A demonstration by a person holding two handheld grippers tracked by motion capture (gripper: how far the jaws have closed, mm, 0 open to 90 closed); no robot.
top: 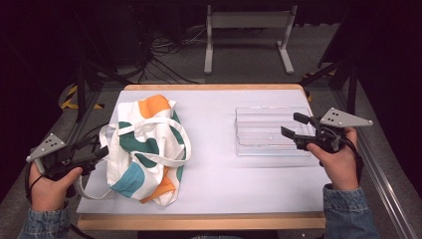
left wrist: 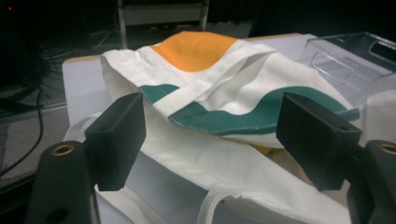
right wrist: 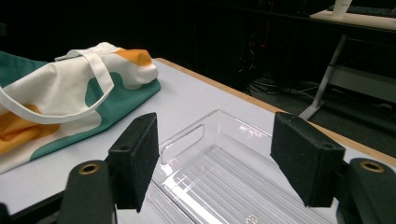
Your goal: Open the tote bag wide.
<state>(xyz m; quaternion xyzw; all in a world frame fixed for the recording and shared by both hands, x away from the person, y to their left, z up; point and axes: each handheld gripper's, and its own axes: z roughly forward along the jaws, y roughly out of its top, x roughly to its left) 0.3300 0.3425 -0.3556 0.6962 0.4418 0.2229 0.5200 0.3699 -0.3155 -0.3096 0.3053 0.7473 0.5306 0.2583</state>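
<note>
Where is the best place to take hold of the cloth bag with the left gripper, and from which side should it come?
Probably the white strap loop of the cloth bag, which lies loose at the bag's left edge. The left gripper, jaws open, already faces it, so coming level from the left seems easiest; a thin strap fits between jaws better than bunched fabric.

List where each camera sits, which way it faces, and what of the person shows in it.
High view: above the person's side, looking forward and down on the table; both hands, left gripper and right gripper show.
Left gripper view: rides the left gripper, open jaws facing the tote bag.
Right gripper view: rides the right gripper, open jaws over the clear tray.
Shared: bag and tray appear in all three.
</note>
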